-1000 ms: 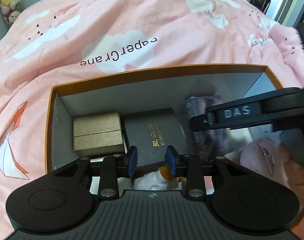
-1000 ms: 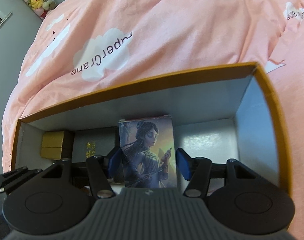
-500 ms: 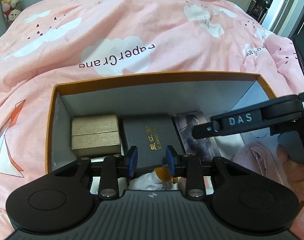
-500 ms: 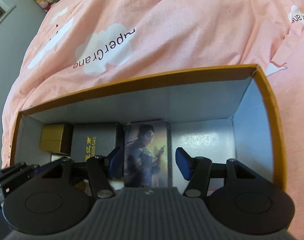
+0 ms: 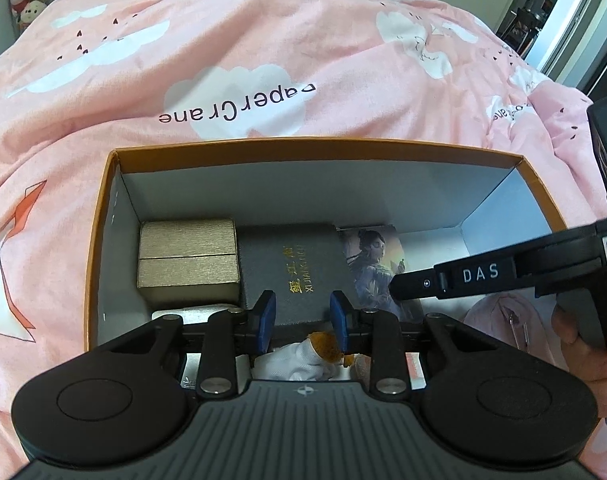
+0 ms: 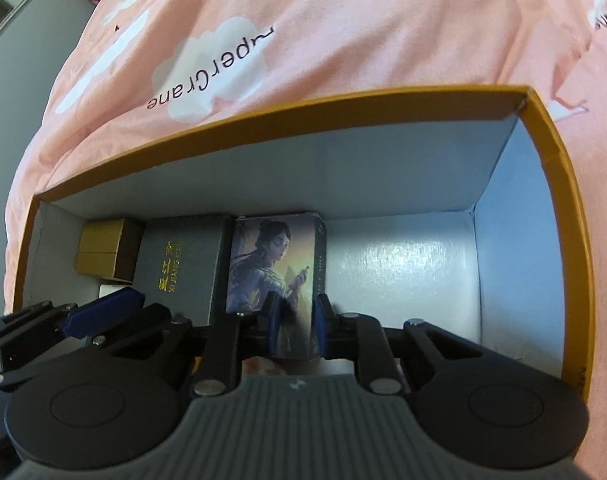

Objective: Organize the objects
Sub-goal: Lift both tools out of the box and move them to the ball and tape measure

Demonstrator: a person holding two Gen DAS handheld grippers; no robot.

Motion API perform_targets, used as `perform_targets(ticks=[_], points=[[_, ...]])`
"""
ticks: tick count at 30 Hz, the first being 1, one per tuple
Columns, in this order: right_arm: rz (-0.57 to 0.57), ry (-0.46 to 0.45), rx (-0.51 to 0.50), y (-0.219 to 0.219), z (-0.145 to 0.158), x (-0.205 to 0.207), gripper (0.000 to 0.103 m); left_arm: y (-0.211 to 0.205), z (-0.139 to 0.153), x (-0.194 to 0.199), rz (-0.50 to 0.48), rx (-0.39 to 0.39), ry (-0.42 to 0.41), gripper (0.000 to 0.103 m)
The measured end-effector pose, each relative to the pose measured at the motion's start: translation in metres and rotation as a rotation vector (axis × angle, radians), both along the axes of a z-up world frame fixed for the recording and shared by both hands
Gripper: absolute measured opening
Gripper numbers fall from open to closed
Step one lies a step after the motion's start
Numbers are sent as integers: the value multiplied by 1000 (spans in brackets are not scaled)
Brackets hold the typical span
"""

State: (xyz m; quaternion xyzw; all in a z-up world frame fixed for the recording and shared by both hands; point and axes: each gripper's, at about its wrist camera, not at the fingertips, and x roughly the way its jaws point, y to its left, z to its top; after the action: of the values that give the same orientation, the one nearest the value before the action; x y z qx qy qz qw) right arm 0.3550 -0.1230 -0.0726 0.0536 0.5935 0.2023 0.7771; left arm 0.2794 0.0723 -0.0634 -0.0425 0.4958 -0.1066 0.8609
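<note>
Low in the right wrist frame, the right gripper (image 6: 295, 326) has its pads drawn close together over the near end of the card box (image 6: 277, 256), which lies flat on the tray (image 6: 551, 168) floor, touching the dark case (image 6: 183, 268); whether they pinch it I cannot tell. At center left sits the gold box (image 5: 189, 260). The left gripper (image 5: 302, 322) hangs parted and empty above a plush toy (image 5: 323, 354). Placement looks done; next, the right gripper must lift clear without dragging the box.
</note>
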Motion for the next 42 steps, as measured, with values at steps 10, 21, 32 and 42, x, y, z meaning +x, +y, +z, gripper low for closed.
perform_targets(ticks=[10, 21, 32, 42], points=[[138, -173, -45, 5, 43, -46, 22, -7, 37, -51, 28, -77, -124, 35], [229, -464, -37, -21, 106, -153, 22, -20, 89, -132, 26, -125, -233, 35], [245, -561, -82, -59, 101, -254, 34, -38, 80, -197, -14, -201, -157, 36], [210, -503, -191, -83, 53, -298, 50, -56, 35, -235, -67, -130, -15, 36]])
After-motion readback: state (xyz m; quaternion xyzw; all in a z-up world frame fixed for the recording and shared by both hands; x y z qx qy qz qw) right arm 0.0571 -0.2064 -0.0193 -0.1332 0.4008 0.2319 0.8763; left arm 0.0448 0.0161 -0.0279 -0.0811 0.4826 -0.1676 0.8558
